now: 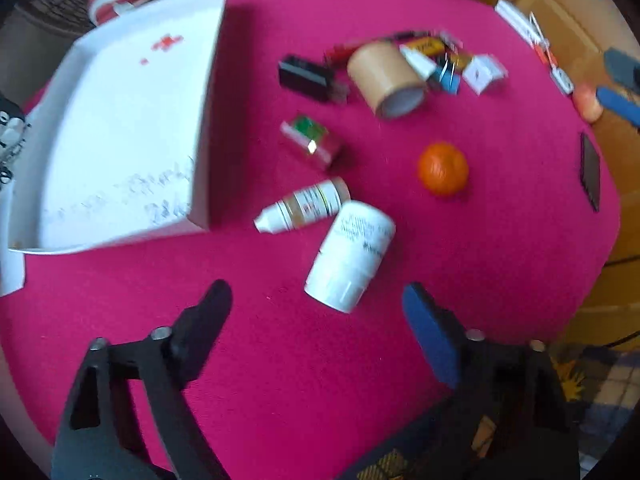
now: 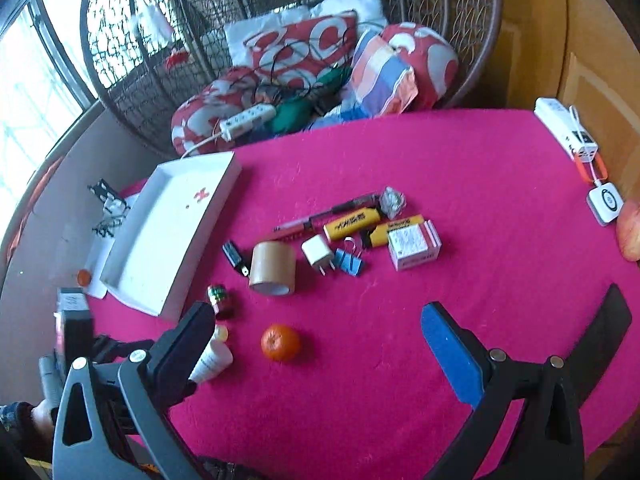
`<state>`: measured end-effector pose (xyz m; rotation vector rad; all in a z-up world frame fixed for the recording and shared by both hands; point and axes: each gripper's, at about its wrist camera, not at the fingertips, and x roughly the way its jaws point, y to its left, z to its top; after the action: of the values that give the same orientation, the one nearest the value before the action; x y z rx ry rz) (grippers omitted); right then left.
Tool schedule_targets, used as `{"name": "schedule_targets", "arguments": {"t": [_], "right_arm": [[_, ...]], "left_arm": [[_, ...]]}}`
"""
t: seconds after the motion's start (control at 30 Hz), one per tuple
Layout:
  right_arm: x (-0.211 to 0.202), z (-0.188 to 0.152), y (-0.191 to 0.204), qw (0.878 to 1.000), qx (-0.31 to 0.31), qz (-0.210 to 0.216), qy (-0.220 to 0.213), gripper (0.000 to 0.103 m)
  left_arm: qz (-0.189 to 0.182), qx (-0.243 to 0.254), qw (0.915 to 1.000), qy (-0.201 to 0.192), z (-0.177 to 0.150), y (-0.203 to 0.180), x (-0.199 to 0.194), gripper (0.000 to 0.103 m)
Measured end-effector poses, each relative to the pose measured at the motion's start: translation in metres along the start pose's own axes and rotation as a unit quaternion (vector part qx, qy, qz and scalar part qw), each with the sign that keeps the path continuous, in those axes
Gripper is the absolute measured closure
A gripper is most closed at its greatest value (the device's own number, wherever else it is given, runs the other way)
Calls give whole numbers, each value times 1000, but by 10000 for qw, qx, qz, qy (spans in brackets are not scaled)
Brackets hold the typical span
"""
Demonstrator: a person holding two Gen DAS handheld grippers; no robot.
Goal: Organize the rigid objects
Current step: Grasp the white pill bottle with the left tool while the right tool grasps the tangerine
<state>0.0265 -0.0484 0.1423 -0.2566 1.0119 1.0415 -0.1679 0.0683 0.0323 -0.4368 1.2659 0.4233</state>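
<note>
Ahead of the left gripper (image 1: 316,304), on the pink table (image 1: 500,240): a white bottle (image 1: 350,258) on its side just beyond the fingertips, roughly on the midline between them, touching neither. Past that, a small dropper bottle (image 1: 304,205), end against the white bottle, then a green-and-red box (image 1: 312,142). Further on and toward the blue-padded finger (image 1: 430,332), an orange (image 1: 443,168), well apart from the bottles. Off beyond the black finger (image 1: 208,320), a white tray (image 1: 120,128), open and shallow, near the dropper bottle. Far ahead, a tape roll (image 1: 384,78) beside a black clip (image 1: 306,78) and a blurred heap of small boxes and pens. Left fingers spread wide, gripping nothing, nothing in the way of the white bottle. Ahead of the right gripper (image 2: 316,320), the same orange lying between the finger lines but well clear of both pads; beyond it the tape roll, a white charger (image 2: 318,254), a blue binder clip (image 2: 349,260), yellow markers (image 2: 352,224) and a pink-edged box (image 2: 414,244). Right fingers also wide apart and empty, the black one (image 2: 188,336) hiding part of the white bottle.
</note>
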Motion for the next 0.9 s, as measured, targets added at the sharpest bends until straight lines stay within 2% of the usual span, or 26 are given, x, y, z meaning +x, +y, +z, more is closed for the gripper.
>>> {"name": "schedule_targets", "arguments": {"t": [0.13,0.2,0.37,0.43,0.47,0.5,0.6,0.67,0.8,0.87,0.9], "right_arm": [[23,-5,-3,9992,-160,72,369,0],[37,-11,-3,9969,-366,25,698,0],[67,-29,5,9901,-790,57,1155,0],[77,-35,12,9863,-1041,71,1281,0],[82,-36,15,9845,-1154,65,1317,1],[88,-38,19,9822,-1298,69,1356,6],[103,-40,28,9753,-1541,136,1578,21],[112,-40,32,9717,-1652,196,1678,26],[131,-45,40,9636,-1838,288,1923,46],[137,-47,46,9608,-1984,229,1923,51],[137,-47,50,9592,-2091,215,1892,61]], "left_arm": [[83,-12,9999,106,4,-5,17,24],[87,-50,9999,134,9,-6,21,24],[272,213,9993,156,20,-21,26,24],[347,270,9989,183,22,-27,30,28],[371,259,9988,203,22,-28,32,36],[383,221,9988,223,21,-28,33,42],[390,49,9989,266,21,-26,35,49],[395,12,9989,259,20,-27,37,55],[351,-23,9989,322,23,-26,37,61],[363,-44,9987,356,24,-27,37,63],[320,-80,9989,348,25,-26,35,65]]}}
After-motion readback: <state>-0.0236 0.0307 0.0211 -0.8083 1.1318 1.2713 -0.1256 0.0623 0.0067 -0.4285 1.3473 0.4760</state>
